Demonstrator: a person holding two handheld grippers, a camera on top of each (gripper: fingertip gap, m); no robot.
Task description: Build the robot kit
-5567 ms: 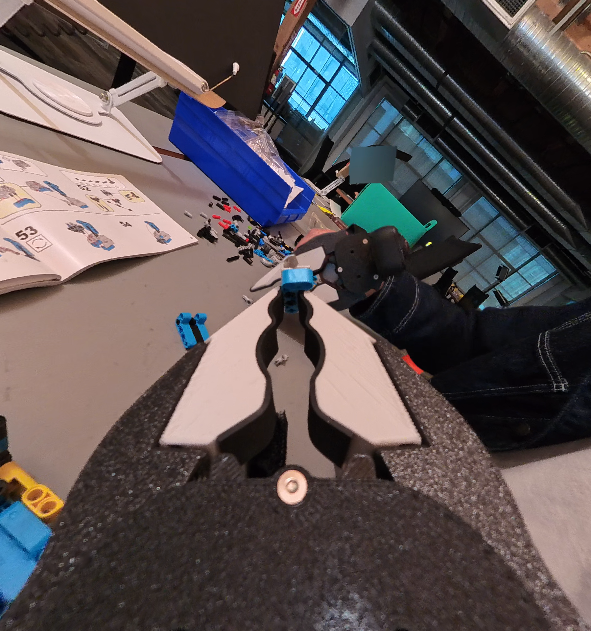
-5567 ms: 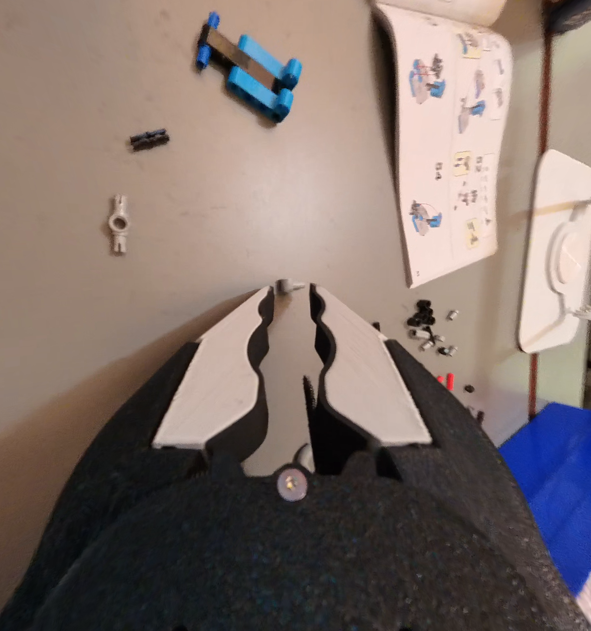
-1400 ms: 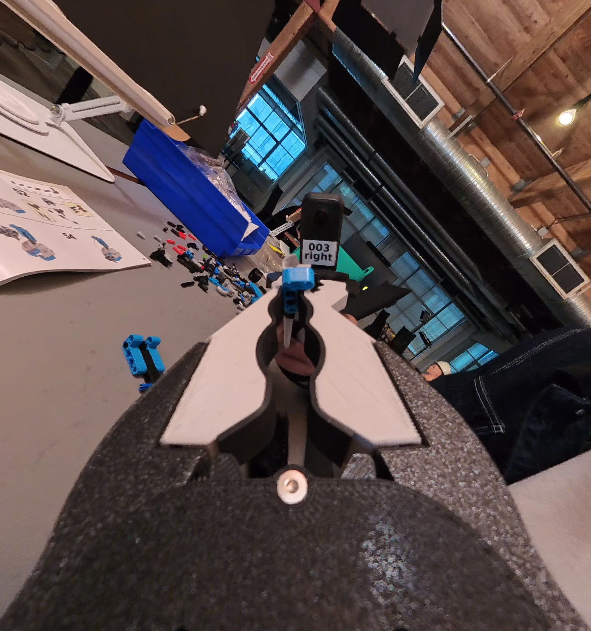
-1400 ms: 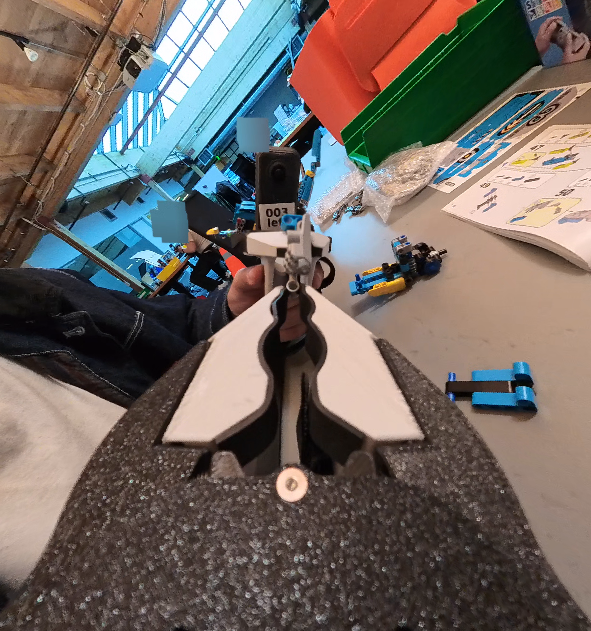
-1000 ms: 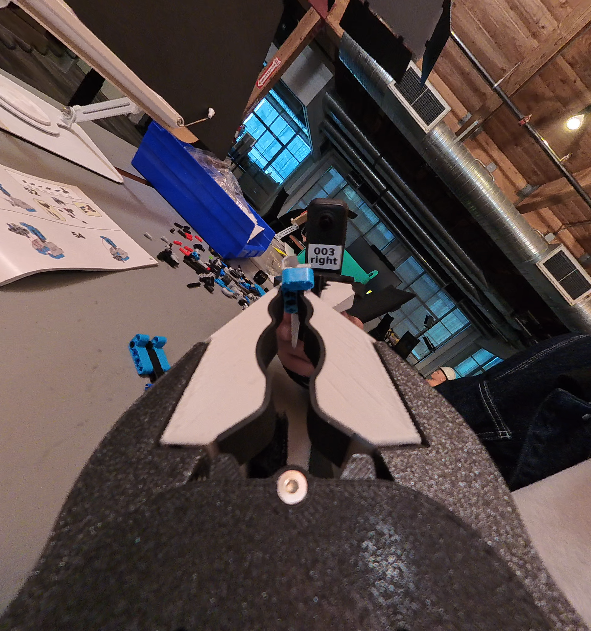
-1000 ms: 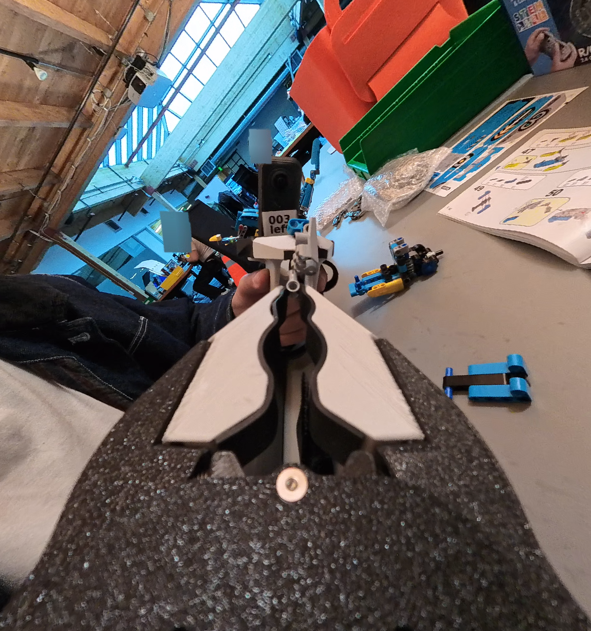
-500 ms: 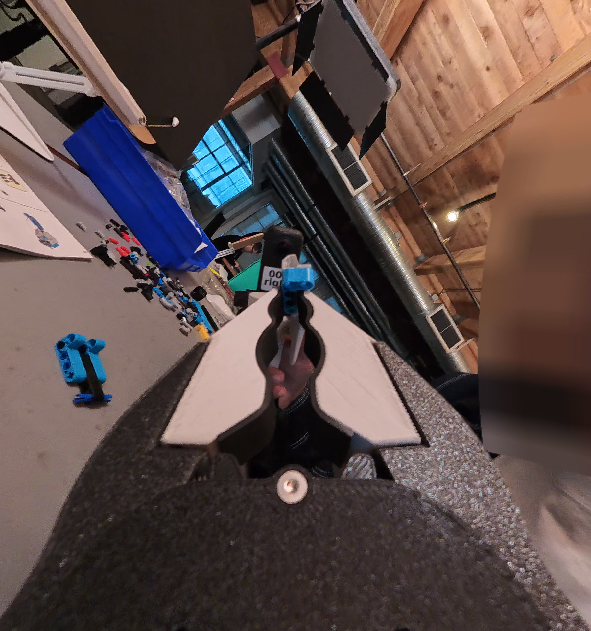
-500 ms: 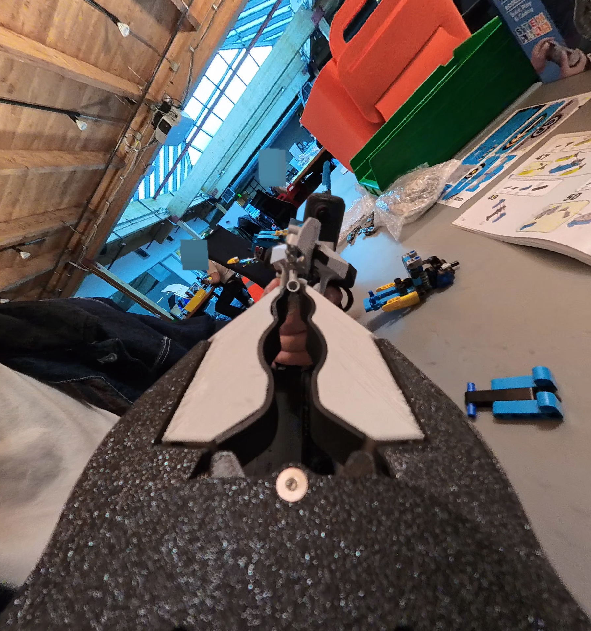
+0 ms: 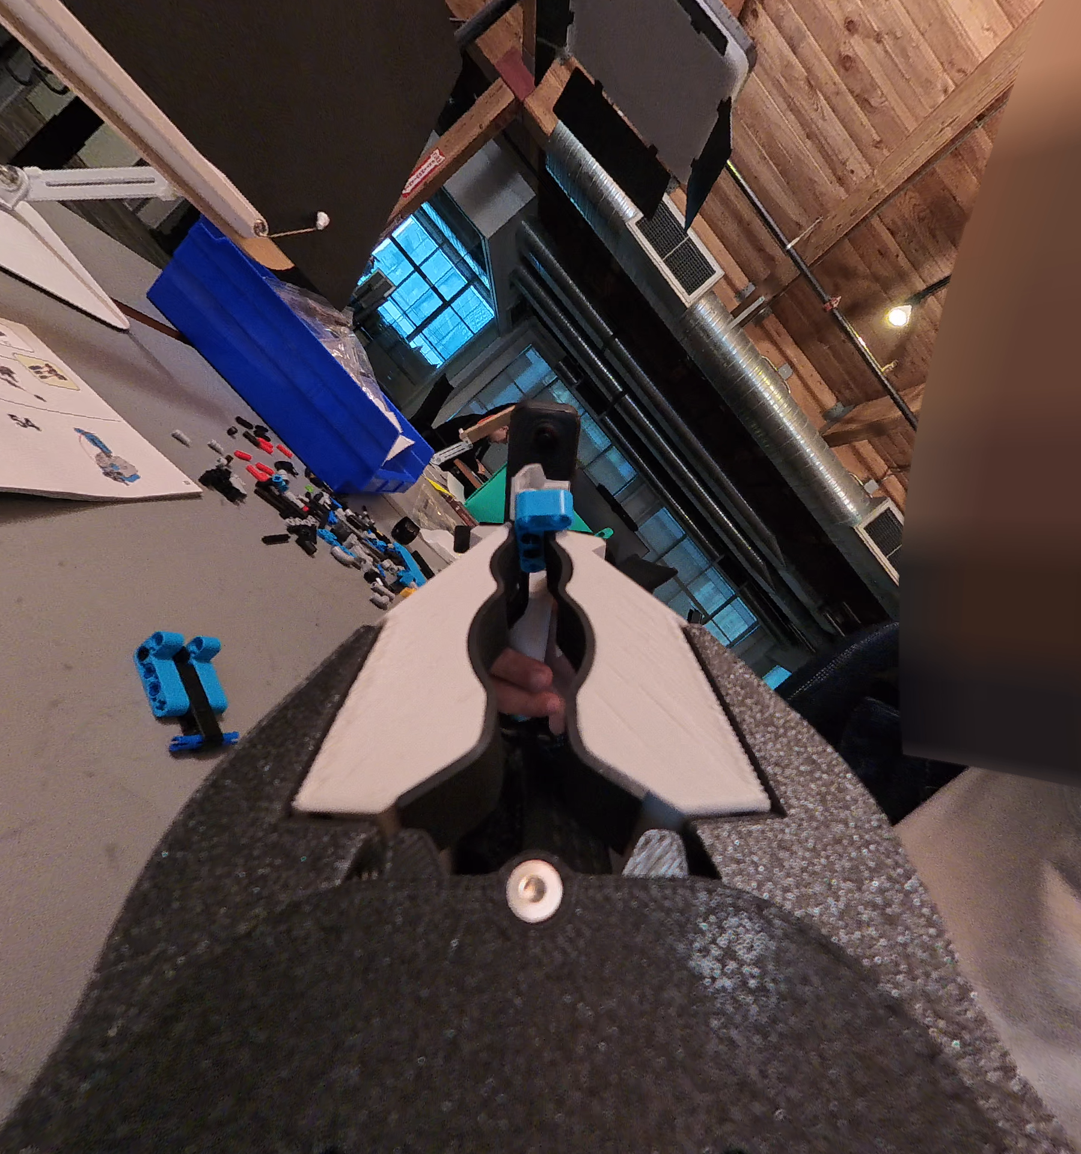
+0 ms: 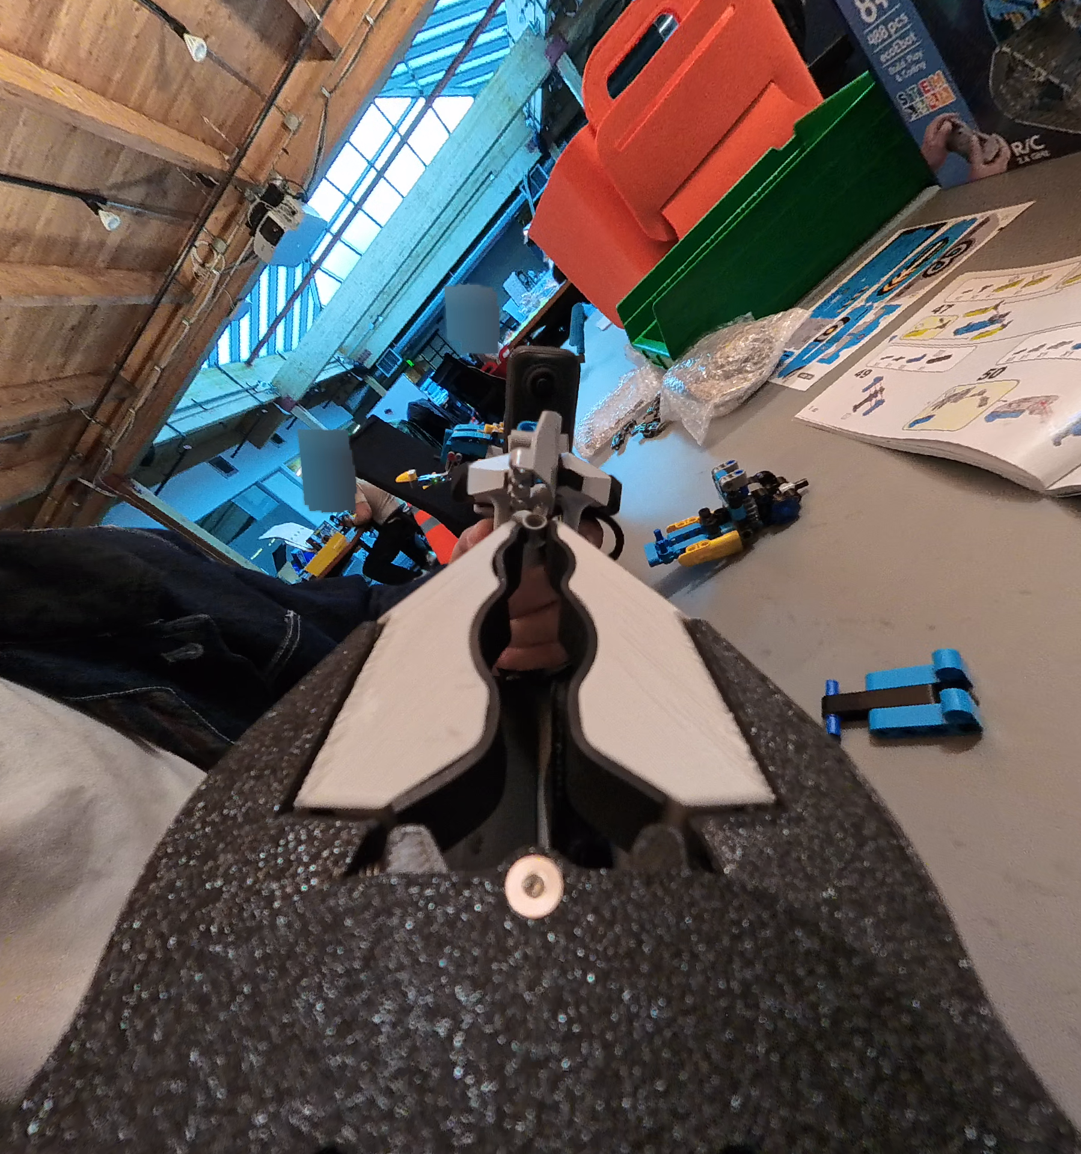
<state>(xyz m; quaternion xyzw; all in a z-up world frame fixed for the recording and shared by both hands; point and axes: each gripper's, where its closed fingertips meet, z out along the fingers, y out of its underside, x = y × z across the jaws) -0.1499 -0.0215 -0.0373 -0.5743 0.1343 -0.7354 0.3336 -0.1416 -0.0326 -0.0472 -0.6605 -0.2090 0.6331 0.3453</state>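
Observation:
My left gripper (image 9: pixel 533 549) is shut on a small blue brick piece (image 9: pixel 541 509), held up above the grey table (image 9: pixel 57 593). My right gripper (image 10: pixel 532 531) is shut on a small grey connector piece (image 10: pixel 530 493). The two grippers face each other tip to tip. The grey piece (image 9: pixel 535 478) shows just behind the blue piece and meets it; I cannot tell whether they are joined. The right gripper's fingers (image 9: pixel 532 624) show through my left jaws. The left gripper's fingers (image 10: pixel 485 481) show beyond my right tips.
A blue and black assembly (image 9: pixel 179 684) lies on the table, also in the right wrist view (image 10: pixel 900 699). There is an open instruction booklet (image 10: pixel 994 399), loose parts (image 9: pixel 313 506), a blue bin (image 9: pixel 288 362), a blue-yellow partial model (image 10: pixel 725 518), plastic bags (image 10: pixel 725 362), a green bin (image 10: pixel 775 250) and an orange case (image 10: pixel 650 156).
My right gripper left the table with the grey piece and rose to face the left one. Over the last second the two grippers drew closer, and the grey piece now meets the blue piece.

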